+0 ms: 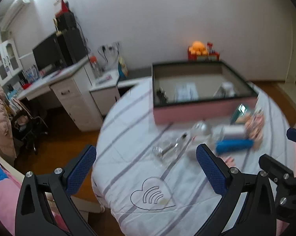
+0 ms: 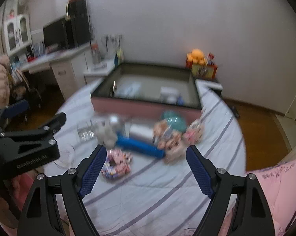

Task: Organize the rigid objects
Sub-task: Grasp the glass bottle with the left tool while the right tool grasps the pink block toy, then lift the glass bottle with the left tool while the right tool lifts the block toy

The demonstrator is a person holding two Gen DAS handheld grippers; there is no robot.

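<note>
Right wrist view: the right claw [image 2: 146,165] gapes empty just short of the blue cylinder [image 2: 140,146]. It looks stiff, light and prone to rolling, so mid-body suits. The left claw [image 1: 146,169] also gapes empty.

The left tool [image 1: 146,172] has two matte black, Y-shaped plastic arms, each with a triangular cut-out and silver round screw heads at its joints. Its fingers [image 1: 211,170] carry dark blue pads with a fine waffle texture. The right tool [image 2: 146,172] is built alike: black arms, silver screws, blue textured pads on the fingers [image 2: 200,174]. Seen from the right wrist view, the left tool's black side bracket bears pale lettering, too blurred to read for certain.
</note>
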